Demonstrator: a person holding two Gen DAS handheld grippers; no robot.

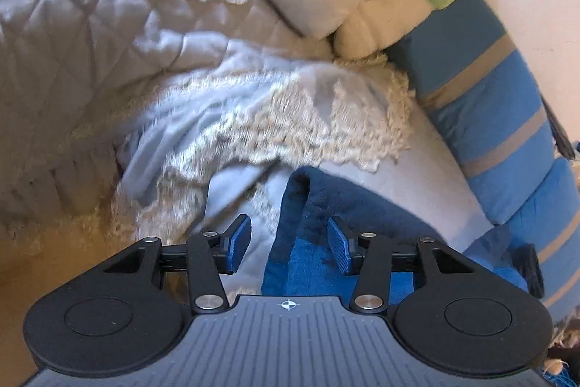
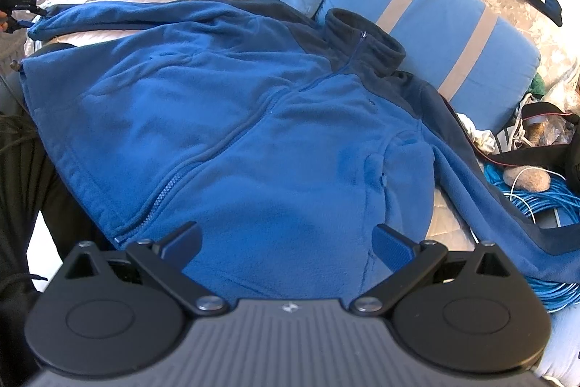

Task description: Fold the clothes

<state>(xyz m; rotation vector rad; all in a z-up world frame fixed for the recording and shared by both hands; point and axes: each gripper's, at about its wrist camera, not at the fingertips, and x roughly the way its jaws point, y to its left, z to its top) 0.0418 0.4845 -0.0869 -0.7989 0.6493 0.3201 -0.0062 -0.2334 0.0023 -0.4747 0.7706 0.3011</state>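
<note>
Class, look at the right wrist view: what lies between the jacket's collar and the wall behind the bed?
Two blue pillows with grey stripes lie side by side there; the fleece jacket's collar rests against the nearer one. The right wrist view shows this.

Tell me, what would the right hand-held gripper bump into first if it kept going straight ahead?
Most likely the blue fleece zip-up jacket, spread flat right before the open right hand-held gripper. Depth is unclear, but nothing else lies between.

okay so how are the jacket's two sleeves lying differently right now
The sleeve by the left gripper stretches out straight along the top of the blue fleece jacket, its cuff right at the open left gripper. The other sleeve runs down toward the bed's edge, over the blue cable coil. Both are blue with dark navy panels.
</note>
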